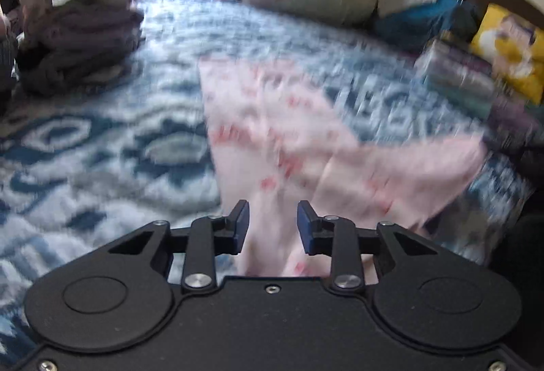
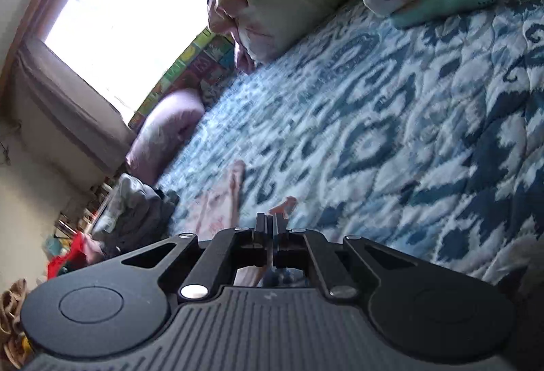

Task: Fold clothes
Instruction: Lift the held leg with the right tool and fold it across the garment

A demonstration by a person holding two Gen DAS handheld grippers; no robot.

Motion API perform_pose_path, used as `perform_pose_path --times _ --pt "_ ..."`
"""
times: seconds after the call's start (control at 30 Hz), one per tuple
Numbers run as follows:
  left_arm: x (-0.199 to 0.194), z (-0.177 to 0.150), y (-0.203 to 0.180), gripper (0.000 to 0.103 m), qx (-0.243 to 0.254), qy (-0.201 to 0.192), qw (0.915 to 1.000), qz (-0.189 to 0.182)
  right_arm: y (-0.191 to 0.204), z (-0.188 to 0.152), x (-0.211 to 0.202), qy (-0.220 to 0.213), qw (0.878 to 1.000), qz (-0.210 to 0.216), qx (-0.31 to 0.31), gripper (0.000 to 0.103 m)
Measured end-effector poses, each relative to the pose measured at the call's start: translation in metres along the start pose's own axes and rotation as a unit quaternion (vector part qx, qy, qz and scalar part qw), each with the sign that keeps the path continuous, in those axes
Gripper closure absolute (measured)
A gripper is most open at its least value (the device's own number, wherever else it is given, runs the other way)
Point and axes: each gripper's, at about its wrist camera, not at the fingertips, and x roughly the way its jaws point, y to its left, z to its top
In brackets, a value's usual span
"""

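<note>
Left wrist view: one pink garment (image 1: 289,139) lies between the parted left tool (image 1: 271,224); right tool (image 2: 269,228) pinches it.

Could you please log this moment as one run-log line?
left tongs: open over pink garment | right tongs: shut on pink garment | surface: blue quilt

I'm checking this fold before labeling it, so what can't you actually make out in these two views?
- Pink garment: the left wrist view is motion-blurred, so its type and red print are unreadable.
- Garment's near end: hidden under the left gripper, whose jaws stand open.
- Right gripper: jaws closed on a thin pink edge; the gripper body hides the grip's depth.
- Folded stack: blurred, pieces uncountable.
</note>
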Motion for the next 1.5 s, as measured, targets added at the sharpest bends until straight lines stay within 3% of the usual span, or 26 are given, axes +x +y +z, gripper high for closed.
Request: perform_pose_path --times 0.13,0.23,0.3,0.43,0.5,0.6,0.73,0.83,0.93,1.07,1.3,1.5 --pt "0.014 0.02 -0.002 0.075 0.013 -0.026 0.9995 0.014 -0.006 -0.002 -0.001 -0.001 1.0 0.004 0.01 0.098" --pt "0.031 0.037 0.007 0.075 -0.004 -0.037 0.9993 0.012 -0.006 0.0 -0.002 0.002 1.0 0.01 0.002 0.098" --pt "0.048 0.042 0.015 0.075 -0.017 -0.022 0.9996 0.009 -0.009 -0.001 0.0 0.008 1.0 0.007 -0.001 0.098" --pt "0.085 0.047 0.032 0.075 -0.04 0.059 0.9967 -0.038 -0.016 0.0 0.001 0.013 1.0 0.007 0.003 0.098" --pt "0.08 0.059 0.04 0.075 -0.065 0.043 0.9956 -0.052 -0.019 0.002 0.001 0.014 1.0 0.007 0.0 0.098" --pt "0.078 0.067 0.044 0.075 -0.062 0.006 0.9969 -0.047 -0.022 0.003 0.001 0.018 1.0 0.013 -0.002 0.098" --pt "0.107 0.057 0.04 0.075 -0.047 0.055 0.9968 -0.034 -0.015 0.003 0.006 0.025 0.999 0.024 -0.017 0.098" --pt "0.09 0.063 0.046 0.074 -0.067 0.043 0.9959 -0.044 -0.008 0.003 0.008 0.02 0.999 0.031 -0.027 0.098" --pt "0.066 0.06 0.056 0.063 -0.08 0.017 0.9958 -0.04 -0.001 0.007 0.005 0.007 0.999 0.043 -0.028 0.098" --pt "0.039 0.046 0.061 0.062 -0.091 0.008 0.9949 -0.041 0.008 0.01 0.001 -0.007 0.999 0.048 -0.022 0.098" --pt "0.004 0.02 0.045 0.069 -0.017 0.003 0.9972 -0.073 0.039 0.017 -0.002 -0.023 0.998 0.06 -0.021 0.098" --pt "-0.002 -0.006 0.024 0.072 0.041 0.034 0.9889 -0.139 0.097 0.034 0.013 -0.02 0.994 0.081 -0.075 0.098"
